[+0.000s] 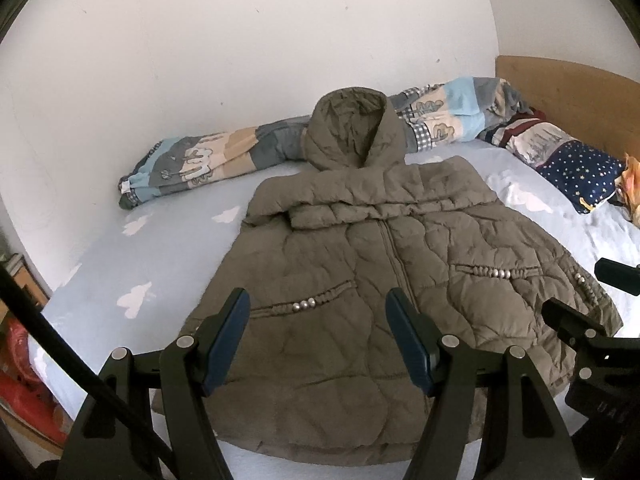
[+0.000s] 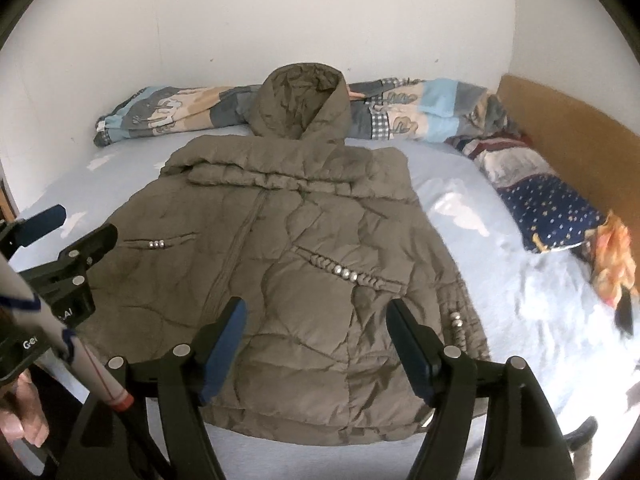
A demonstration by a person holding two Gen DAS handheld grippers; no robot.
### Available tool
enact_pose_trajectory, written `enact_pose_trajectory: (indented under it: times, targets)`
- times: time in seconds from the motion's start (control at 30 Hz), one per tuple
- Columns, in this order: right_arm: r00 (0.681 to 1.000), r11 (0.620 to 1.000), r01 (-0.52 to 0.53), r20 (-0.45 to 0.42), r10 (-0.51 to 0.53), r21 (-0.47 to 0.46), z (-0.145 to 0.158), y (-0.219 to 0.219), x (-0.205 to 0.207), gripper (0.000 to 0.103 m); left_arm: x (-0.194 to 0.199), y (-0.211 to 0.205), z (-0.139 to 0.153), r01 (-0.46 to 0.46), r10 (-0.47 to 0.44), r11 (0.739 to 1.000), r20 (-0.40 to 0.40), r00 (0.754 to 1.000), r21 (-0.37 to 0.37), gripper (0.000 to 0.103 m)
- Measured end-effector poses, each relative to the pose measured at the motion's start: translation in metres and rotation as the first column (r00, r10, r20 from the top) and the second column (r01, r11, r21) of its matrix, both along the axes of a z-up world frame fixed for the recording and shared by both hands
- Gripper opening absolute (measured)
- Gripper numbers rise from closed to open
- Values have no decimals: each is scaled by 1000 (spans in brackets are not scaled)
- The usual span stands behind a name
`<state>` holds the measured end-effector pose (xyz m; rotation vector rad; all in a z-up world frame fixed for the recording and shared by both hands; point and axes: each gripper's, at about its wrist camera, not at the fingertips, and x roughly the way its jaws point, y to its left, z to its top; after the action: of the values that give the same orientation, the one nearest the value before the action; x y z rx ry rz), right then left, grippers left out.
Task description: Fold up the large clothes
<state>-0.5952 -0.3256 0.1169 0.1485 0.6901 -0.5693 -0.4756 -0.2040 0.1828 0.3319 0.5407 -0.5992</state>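
An olive quilted hooded jacket [image 1: 360, 272] [image 2: 288, 264] lies flat, front up, on the light blue bed sheet [image 1: 160, 248], its hood toward the wall and its sleeves folded across the chest. My left gripper [image 1: 317, 300] hovers open over the jacket's lower left part, nothing between its blue pads; from the right wrist it appears at the left edge as the left gripper [image 2: 76, 226]. My right gripper [image 2: 317, 308] is open over the lower right part, empty too; its fingers show by the jacket's right hem as the right gripper [image 1: 588, 294].
A rolled patterned quilt [image 1: 224, 160] lies along the white wall behind the hood. A starry blue pillow [image 2: 552, 212] and orange cloth [image 2: 616, 256] sit by the wooden headboard [image 2: 580, 128]. Red items [image 1: 24, 380] stand beside the bed. A hand [image 2: 24, 420] holds the left gripper's handle.
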Motion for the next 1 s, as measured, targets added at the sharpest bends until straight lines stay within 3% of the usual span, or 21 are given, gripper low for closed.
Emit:
enact_pose_trajectory:
  times: [0.33,0.53,0.77,1.0]
  targets:
    - [1000,996,-12,1,12,-84,16,28,-9,79,-13,22,19,-25,25,999,4,1000,-48,69]
    - [999,998,-24,28,25,-66,31,35,-21,80,-10,30,45,-16,16,997,-13,1000,-70,69]
    - [991,997,-62,117,58,35,82,13,-35,80,36,21,98,17,-30,992,-102,994,-128,77]
    - [979,982,-138,167,115,132,162,-45,-9,82,101,-3,145,10,-33,979,-113,993,-203,77]
